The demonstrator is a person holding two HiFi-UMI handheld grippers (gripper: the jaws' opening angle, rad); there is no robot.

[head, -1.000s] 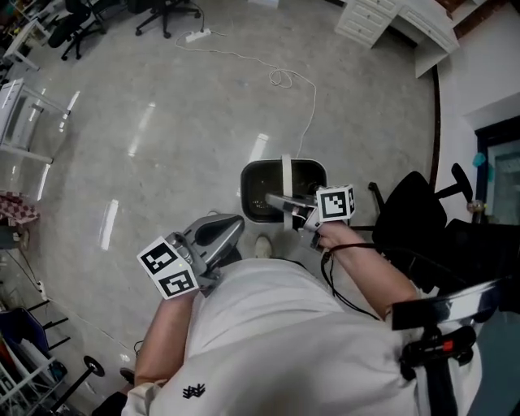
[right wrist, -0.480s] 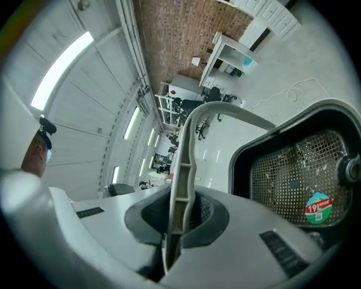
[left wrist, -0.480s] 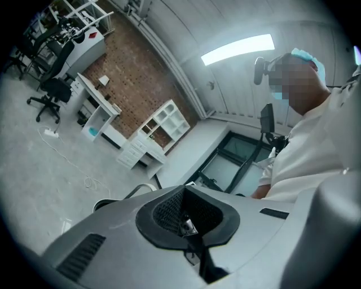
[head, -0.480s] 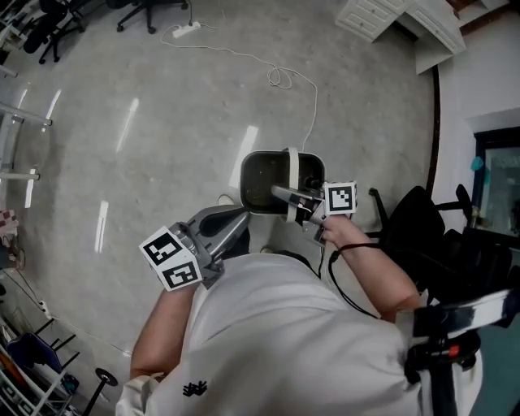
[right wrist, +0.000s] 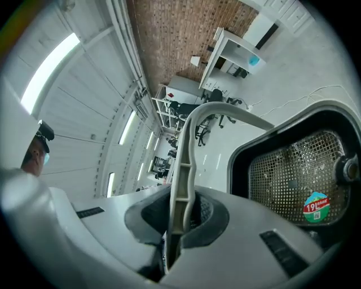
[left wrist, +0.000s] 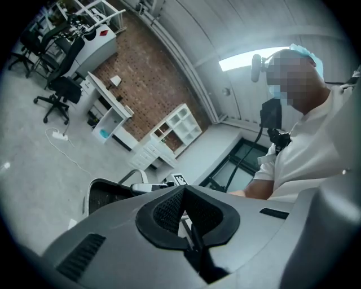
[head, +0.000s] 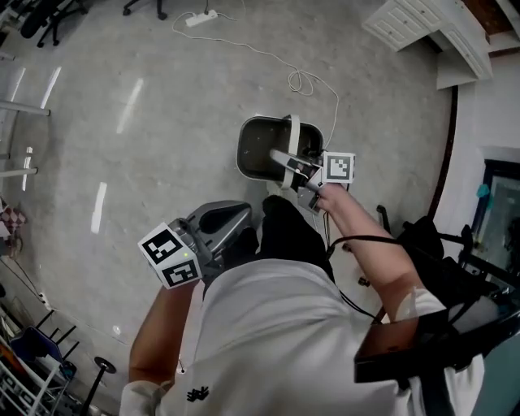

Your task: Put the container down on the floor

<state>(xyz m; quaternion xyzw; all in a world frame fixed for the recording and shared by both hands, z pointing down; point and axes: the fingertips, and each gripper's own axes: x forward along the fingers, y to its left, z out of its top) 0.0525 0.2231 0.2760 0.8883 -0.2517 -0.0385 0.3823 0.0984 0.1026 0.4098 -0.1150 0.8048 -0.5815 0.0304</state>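
Observation:
The container (head: 262,151) is a dark bin with a mesh inside and a white bail handle (head: 293,135). My right gripper (head: 282,158) is shut on that handle, out ahead of the person's body. In the right gripper view the handle (right wrist: 183,169) runs upright between the pads, and the container (right wrist: 293,169) hangs to its right. Whether the base touches the floor I cannot tell. My left gripper (head: 230,221) stays low beside the person's left hip, shut with nothing in it. In the left gripper view its pads (left wrist: 163,210) meet, and the container (left wrist: 107,195) shows beyond them.
A white cable (head: 313,81) loops across the grey floor behind the container to a power strip (head: 199,18). White drawers (head: 422,24) stand at the top right. A black chair (head: 439,260) is at the right. The person's dark trouser leg (head: 284,231) is just behind the container.
My right gripper has carried the container forward, away from the body. A dark trouser leg has stepped in behind it. The left gripper has stayed by the hip.

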